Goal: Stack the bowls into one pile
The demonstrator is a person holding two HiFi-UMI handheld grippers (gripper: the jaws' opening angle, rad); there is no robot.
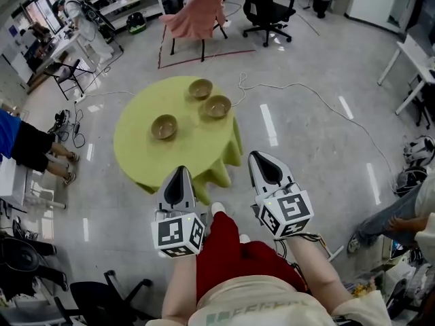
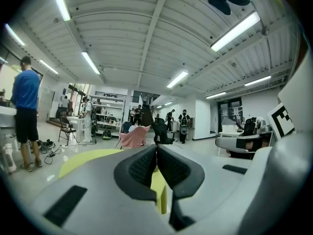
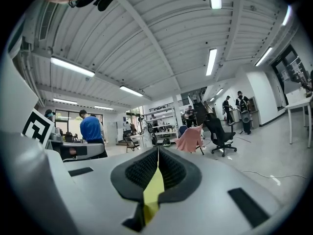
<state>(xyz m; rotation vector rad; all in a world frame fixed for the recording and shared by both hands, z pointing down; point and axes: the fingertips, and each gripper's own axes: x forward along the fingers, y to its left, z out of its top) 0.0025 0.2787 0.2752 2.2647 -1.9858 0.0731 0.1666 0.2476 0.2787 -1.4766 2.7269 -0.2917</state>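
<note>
The jaws of the left gripper [image 2: 156,153] are pressed shut, and nothing is held between them. The jaws of the right gripper [image 3: 157,156] are pressed shut too, and nothing is held there either. Only a strip of yellow-green cloth is seen past each pair of jaws.

In the head view, both grippers are held side by side, close to the person's body. The left one is pointed at the near edge of the round table [image 1: 139,151]. The right one is seen just off that edge, over the floor.

Three brown bowls are set on the table, and none is stacked. The far bowl [image 1: 200,88] and the right bowl [image 1: 217,106] are just beside each other. The left bowl [image 1: 164,126] is set apart from them. All three are well apart from the grippers.
</note>
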